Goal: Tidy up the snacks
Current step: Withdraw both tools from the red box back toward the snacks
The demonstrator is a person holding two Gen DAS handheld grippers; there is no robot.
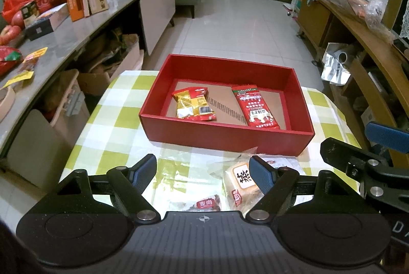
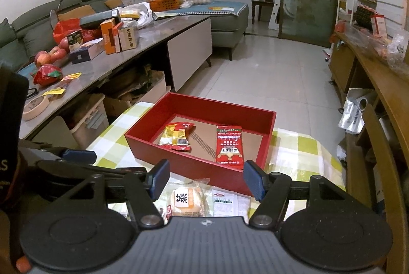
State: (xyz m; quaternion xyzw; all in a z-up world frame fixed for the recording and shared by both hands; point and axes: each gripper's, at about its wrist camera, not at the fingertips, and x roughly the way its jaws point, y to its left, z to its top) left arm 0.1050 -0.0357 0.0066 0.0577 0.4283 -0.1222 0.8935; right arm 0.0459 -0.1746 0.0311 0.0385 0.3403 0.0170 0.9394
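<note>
Red cardboard forms the open box [image 1: 225,138] that sits on the green-and-white checked cloth of the bench [image 1: 115,126], and two snack packets already lie flat on its brown floor: a yellow-and-red packet [image 1: 194,103] toward the left and a long red packet [image 1: 254,106] toward the right, apart from each other with a row of short dark marks between them. On the near side of the box, outside it, a clear-wrapped bun [image 1: 241,180] with a white label bearing one black character lies on the cloth, and a small packet with a red label [image 1: 207,203] lies just beside it, partly hidden by the body of the left tongs. The left tongs [image 1: 203,166] stand released, their blue pads spread wide above the cloth; the right-hand pad is in front of the bun's edge, and I cannot tell whether it touches. The right tongs [image 2: 205,178] also stand released, pads apart, with the bun [image 2: 188,201] below the gap and a flat white sachet [image 2: 225,202] just beside it.
</note>
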